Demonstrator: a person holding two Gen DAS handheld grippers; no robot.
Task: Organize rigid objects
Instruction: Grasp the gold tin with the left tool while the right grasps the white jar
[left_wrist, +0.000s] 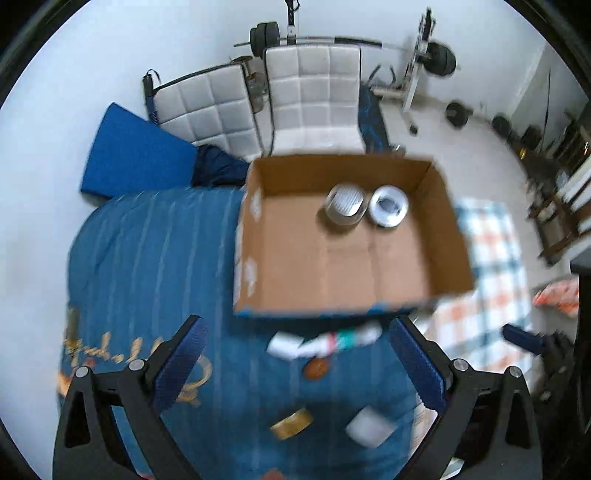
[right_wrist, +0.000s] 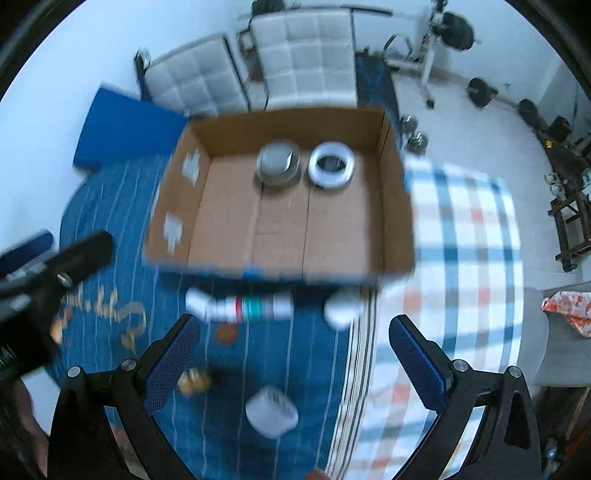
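An open cardboard box (left_wrist: 454, 236) (right_wrist: 397, 206) sits on a blue bedspread and holds a ribbed silver tin (left_wrist: 345, 208) (right_wrist: 277, 166) and a white ring-shaped container (left_wrist: 388, 206) (right_wrist: 331, 164). In front of the box lie a white tube with red and green bands (left_wrist: 325, 341) (right_wrist: 243, 306), a brown disc (left_wrist: 317, 368) (right_wrist: 226, 334), a yellow tape roll (left_wrist: 291, 424) (right_wrist: 194, 382) and a white box (left_wrist: 369, 428) (right_wrist: 271, 411). A white round object (right_wrist: 341, 308) lies near the tube. My left gripper (left_wrist: 295, 362) and right gripper (right_wrist: 291, 358) are both open and empty above these items.
The blue bedspread (left_wrist: 147, 258) meets a plaid blanket (right_wrist: 461, 258) on the right. Two white padded chairs (left_wrist: 314, 92) stand behind the box, with a blue mat (left_wrist: 136, 151) at left and weight equipment (left_wrist: 424, 62) on the floor beyond.
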